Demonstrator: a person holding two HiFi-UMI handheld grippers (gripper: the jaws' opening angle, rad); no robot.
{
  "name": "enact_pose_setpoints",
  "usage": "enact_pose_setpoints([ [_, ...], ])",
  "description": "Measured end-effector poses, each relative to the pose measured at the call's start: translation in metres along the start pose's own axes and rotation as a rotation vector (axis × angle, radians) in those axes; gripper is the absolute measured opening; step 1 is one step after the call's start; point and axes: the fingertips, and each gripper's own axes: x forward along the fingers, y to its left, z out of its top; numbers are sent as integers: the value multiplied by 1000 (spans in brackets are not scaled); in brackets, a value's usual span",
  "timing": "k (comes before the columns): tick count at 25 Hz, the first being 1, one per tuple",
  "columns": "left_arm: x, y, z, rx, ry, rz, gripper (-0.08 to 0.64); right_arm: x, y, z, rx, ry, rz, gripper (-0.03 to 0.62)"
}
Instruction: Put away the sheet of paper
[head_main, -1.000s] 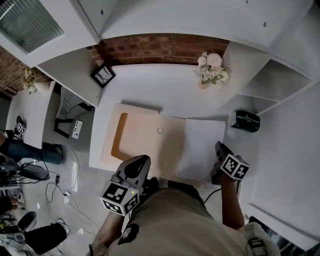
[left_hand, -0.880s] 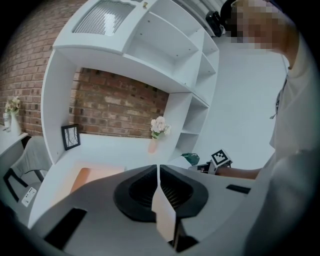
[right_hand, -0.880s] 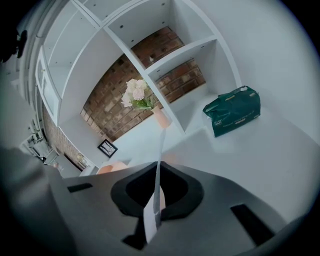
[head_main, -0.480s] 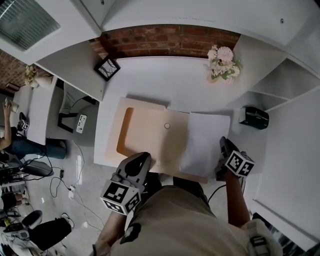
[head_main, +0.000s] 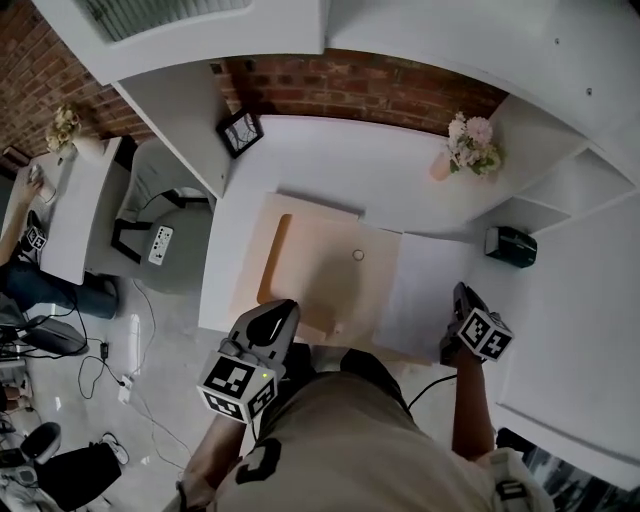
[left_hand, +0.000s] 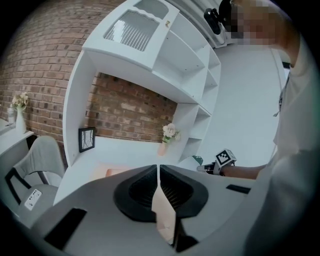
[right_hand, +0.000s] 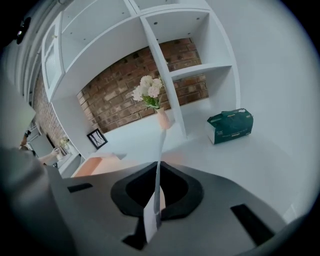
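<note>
With my left gripper (head_main: 282, 311) clamped on the tan folder's (head_main: 320, 262) near edge and my right gripper (head_main: 462, 294) pinching the sheet of paper (head_main: 428, 290) lying at the folder's right side, I'd move gently, avoiding creases.

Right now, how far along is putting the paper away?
Done: the folder lies open on the desk. In hand: left claw shut on the folder's edge, right claw on the sheet of paper. Left: the sheet is not yet enclosed.
</note>
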Motion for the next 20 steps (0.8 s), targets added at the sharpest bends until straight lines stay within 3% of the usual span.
enact_pose_setpoints([
  [9,-14,8,3,-13,-30,-29,29,-7,15,-3,-27,-4,-30,28],
  [20,-26,10,2,-10,-47,-32,29,-8,36,1,42,-36,6,28],
])
